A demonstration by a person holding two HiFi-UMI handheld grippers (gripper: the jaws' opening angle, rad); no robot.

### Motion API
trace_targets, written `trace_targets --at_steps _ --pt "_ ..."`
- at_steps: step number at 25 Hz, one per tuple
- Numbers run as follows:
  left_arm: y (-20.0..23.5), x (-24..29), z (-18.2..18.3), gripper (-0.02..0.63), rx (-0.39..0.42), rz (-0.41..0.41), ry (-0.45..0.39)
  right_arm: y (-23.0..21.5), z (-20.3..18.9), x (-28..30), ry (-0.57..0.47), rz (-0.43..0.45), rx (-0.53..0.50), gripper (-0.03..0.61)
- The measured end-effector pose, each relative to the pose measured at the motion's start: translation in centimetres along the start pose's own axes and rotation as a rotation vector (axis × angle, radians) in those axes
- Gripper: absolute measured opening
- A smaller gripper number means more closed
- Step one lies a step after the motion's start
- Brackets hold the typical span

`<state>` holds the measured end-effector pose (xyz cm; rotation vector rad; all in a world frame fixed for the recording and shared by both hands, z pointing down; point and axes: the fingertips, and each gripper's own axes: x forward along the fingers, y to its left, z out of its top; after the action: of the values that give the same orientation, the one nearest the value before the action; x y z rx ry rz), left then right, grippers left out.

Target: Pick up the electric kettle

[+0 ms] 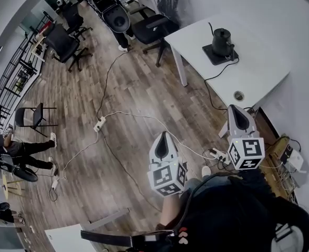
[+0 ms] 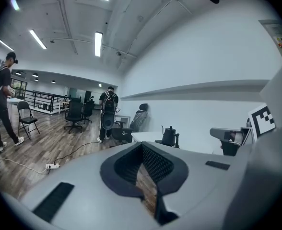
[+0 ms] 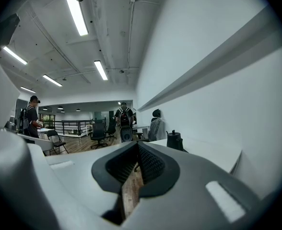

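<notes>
The black gooseneck electric kettle (image 1: 222,40) stands on its black base on a white table (image 1: 259,67) at the upper right of the head view. Both grippers are held over the wooden floor, well short of the table. My left gripper (image 1: 164,135) is shut and empty, and it points toward the table. My right gripper (image 1: 236,110) is also shut and empty, near the table's front corner. The kettle (image 2: 170,136) appears small and far beyond the closed jaws of the left gripper (image 2: 142,148) in the left gripper view. In the right gripper view the kettle (image 3: 175,140) sits just right of the right gripper (image 3: 137,145).
White cables and power strips (image 1: 99,124) run across the wooden floor. Black office chairs (image 1: 149,29) stand by the table's far end. A person with a backpack (image 2: 108,110) stands there. Another person (image 2: 1,104) walks at the left. A cable hole (image 1: 239,95) marks the table's near end.
</notes>
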<state>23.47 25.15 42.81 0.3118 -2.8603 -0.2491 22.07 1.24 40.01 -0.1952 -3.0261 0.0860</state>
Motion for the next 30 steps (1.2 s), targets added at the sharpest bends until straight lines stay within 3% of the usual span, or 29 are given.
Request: trace_targets --at_steps 9,21,30 --pt "2.4 5.0 0.4 0.000 -0.017 -0.009 0.020 0.1 -0.4 5.1 0.019 -0.024 -0.010 0.002" --pt "9.0 19.5 6.8 0.000 0.024 -0.111 0.010 1.9 2.0 19.4 -0.015 -0.131 0.001 0.002" --pt "12.5 28.3 9.3 0.000 0.053 -0.181 0.028 2.8 2.0 28.1 -0.015 -0.194 0.020 0.002"
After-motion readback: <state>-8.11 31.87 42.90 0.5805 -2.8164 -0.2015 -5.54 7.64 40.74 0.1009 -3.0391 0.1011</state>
